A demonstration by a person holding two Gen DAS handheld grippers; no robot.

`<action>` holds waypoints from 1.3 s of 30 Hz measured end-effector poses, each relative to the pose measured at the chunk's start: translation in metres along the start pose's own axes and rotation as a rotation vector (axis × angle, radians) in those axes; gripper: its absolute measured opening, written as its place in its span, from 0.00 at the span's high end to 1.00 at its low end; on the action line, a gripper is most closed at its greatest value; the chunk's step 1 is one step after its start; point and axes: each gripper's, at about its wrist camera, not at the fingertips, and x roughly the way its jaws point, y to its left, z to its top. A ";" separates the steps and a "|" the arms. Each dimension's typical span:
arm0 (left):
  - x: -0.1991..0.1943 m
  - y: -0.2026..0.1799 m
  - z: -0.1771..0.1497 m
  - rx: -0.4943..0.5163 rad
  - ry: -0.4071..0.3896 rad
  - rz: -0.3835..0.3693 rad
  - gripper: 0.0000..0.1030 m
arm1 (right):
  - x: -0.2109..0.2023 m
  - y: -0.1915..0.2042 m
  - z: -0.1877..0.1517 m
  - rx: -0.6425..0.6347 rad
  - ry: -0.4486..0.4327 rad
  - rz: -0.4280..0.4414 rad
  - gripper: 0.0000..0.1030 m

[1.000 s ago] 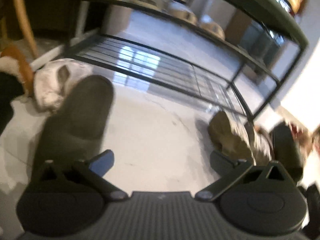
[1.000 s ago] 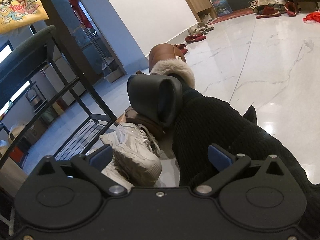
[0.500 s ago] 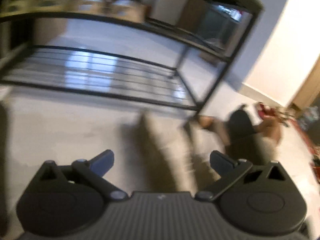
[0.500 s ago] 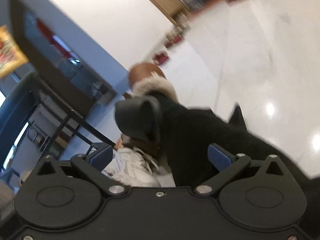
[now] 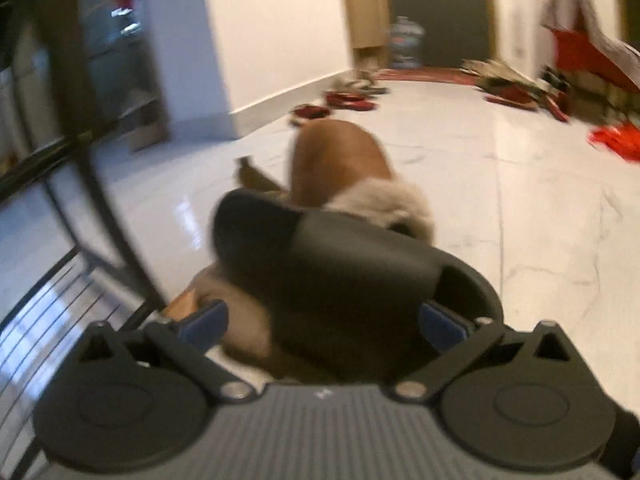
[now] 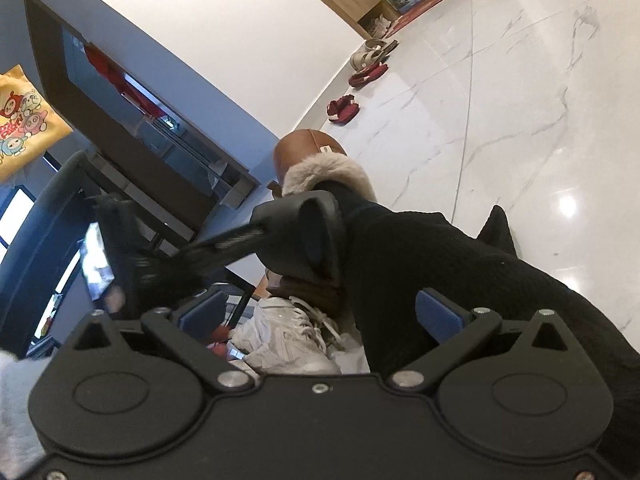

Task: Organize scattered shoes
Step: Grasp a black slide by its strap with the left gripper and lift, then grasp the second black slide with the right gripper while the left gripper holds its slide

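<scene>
Left gripper (image 5: pixel 322 320): fingers spread wide, gripping nothing, the dark grey slide sandal (image 5: pixel 344 276) lying between and just beyond them, its heel nearest. Behind the sandal, a brown fur-lined boot (image 5: pixel 340 164) on the marble floor (image 5: pixel 540 220); black shoe rack (image 5: pixel 92 184) at left. Right gripper (image 6: pixel 320 312): fingers likewise wide and empty, above a white sneaker (image 6: pixel 288 340), a black garment (image 6: pixel 440 264) at right.

A home's entrance hallway: polished white marble floor (image 6: pixel 520 92) runs ahead of the fingers to a dark door (image 5: pixel 440 12), with a water jug (image 5: pixel 406 42) beside it. Slippers (image 6: pixel 343 109) lie scattered along the wall. Left of the fingers stands a black metal shoe rack (image 5: pixel 60 292); a cartoon-print yellow bag (image 6: pixel 24 120) hangs above.
</scene>
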 end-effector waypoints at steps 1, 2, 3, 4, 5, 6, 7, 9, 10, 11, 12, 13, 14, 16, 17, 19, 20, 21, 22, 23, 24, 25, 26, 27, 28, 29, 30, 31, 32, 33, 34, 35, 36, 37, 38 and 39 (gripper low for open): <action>0.006 -0.003 0.001 0.009 -0.003 -0.006 0.01 | 0.002 0.003 -0.001 -0.002 0.001 0.001 0.00; 0.013 -0.007 0.003 0.024 -0.005 -0.001 0.00 | 0.003 0.005 -0.002 -0.003 0.001 0.002 0.00; 0.022 -0.013 0.004 0.043 -0.007 0.006 0.00 | 0.003 0.004 -0.002 -0.003 0.001 0.003 0.00; 0.026 -0.017 0.005 0.053 -0.009 0.009 0.00 | 0.003 0.004 -0.001 -0.003 0.000 0.003 0.00; 0.029 -0.019 0.005 0.065 -0.015 0.007 0.00 | 0.004 0.003 -0.001 -0.003 0.000 0.003 0.00; 0.031 -0.022 0.004 0.084 -0.025 0.009 0.00 | 0.004 0.002 0.000 0.002 -0.001 0.005 0.00; 0.031 -0.025 0.003 0.091 -0.029 0.012 0.01 | 0.004 0.001 0.001 0.011 -0.003 0.007 0.00; 0.023 -0.025 0.003 0.078 -0.014 0.032 0.07 | 0.003 -0.001 0.001 0.023 -0.005 0.013 0.00; 0.020 -0.024 0.003 0.072 -0.010 0.034 0.07 | 0.003 -0.001 0.001 0.021 -0.004 0.014 0.00; 0.015 -0.021 0.003 0.060 -0.003 0.030 0.07 | 0.003 0.000 0.000 0.013 -0.003 0.012 0.00; 0.009 -0.017 0.003 0.043 0.006 0.025 0.08 | 0.002 0.001 -0.001 0.008 -0.002 0.011 0.00; 0.003 -0.014 0.003 0.036 0.009 0.026 0.08 | 0.002 0.001 -0.002 0.005 -0.003 0.010 0.00; -0.005 -0.013 0.003 0.029 0.007 0.038 0.08 | 0.001 0.002 -0.003 0.002 -0.003 0.008 0.00; -0.020 -0.010 0.002 0.008 0.001 0.066 0.08 | 0.002 0.001 -0.004 0.001 -0.007 0.008 0.00; -0.033 -0.007 0.002 -0.019 -0.017 0.080 0.08 | 0.003 0.002 -0.005 -0.001 -0.010 0.007 0.00; -0.064 0.002 0.001 -0.085 -0.059 0.106 0.08 | 0.005 0.004 -0.007 -0.019 -0.010 -0.002 0.00; -0.084 0.010 -0.001 -0.139 -0.072 0.117 0.08 | 0.005 0.006 -0.008 -0.029 -0.010 -0.006 0.00; -0.106 0.019 -0.006 -0.197 -0.083 0.130 0.08 | 0.006 0.007 -0.009 -0.040 -0.009 -0.010 0.00; -0.126 0.027 -0.012 -0.249 -0.091 0.142 0.09 | 0.006 0.008 -0.010 -0.048 -0.009 -0.013 0.00; -0.151 0.036 -0.021 -0.299 -0.106 0.166 0.09 | 0.005 0.009 -0.011 -0.053 -0.007 -0.014 0.00; -0.179 0.045 -0.033 -0.347 -0.125 0.195 0.09 | 0.005 0.009 -0.012 -0.057 -0.006 -0.015 0.00; -0.207 0.054 -0.046 -0.395 -0.143 0.224 0.09 | 0.004 0.010 -0.012 -0.060 -0.004 -0.017 0.00; -0.234 0.061 -0.058 -0.425 -0.155 0.257 0.09 | 0.003 0.010 -0.013 -0.063 -0.003 -0.016 0.00; -0.261 0.068 -0.071 -0.445 -0.165 0.292 0.09 | 0.003 0.010 -0.014 -0.065 -0.002 -0.016 0.00; -0.293 0.074 -0.088 -0.477 -0.180 0.336 0.09 | 0.003 0.011 -0.015 -0.071 0.002 -0.015 0.00; -0.329 0.081 -0.109 -0.525 -0.199 0.391 0.09 | 0.004 0.013 -0.017 -0.080 0.008 -0.016 0.00; -0.364 0.085 -0.131 -0.596 -0.228 0.451 0.09 | 0.003 0.016 -0.019 -0.096 0.022 -0.009 0.00; -0.391 0.087 -0.150 -0.652 -0.245 0.505 0.09 | 0.003 0.019 -0.021 -0.117 0.043 0.004 0.00; -0.414 0.087 -0.168 -0.697 -0.255 0.556 0.09 | 0.003 0.023 -0.023 -0.138 0.064 0.016 0.00; -0.438 0.080 -0.189 -0.708 -0.253 0.625 0.09 | 0.002 0.026 -0.026 -0.153 0.094 0.051 0.00; -0.463 0.070 -0.212 -0.701 -0.246 0.704 0.09 | 0.000 0.029 -0.028 -0.164 0.132 0.101 0.00; -0.477 0.062 -0.230 -0.689 -0.228 0.746 0.09 | -0.003 0.031 -0.030 -0.174 0.169 0.151 0.00; -0.486 0.054 -0.246 -0.674 -0.204 0.768 0.09 | -0.004 0.033 -0.032 -0.178 0.190 0.184 0.00; -0.490 0.049 -0.256 -0.663 -0.184 0.778 0.09 | -0.006 0.036 -0.036 -0.187 0.215 0.211 0.00; -0.491 0.044 -0.268 -0.649 -0.155 0.781 0.09 | -0.007 0.040 -0.042 -0.205 0.249 0.222 0.00; -0.493 0.038 -0.281 -0.631 -0.122 0.784 0.09 | -0.006 0.044 -0.049 -0.229 0.279 0.215 0.00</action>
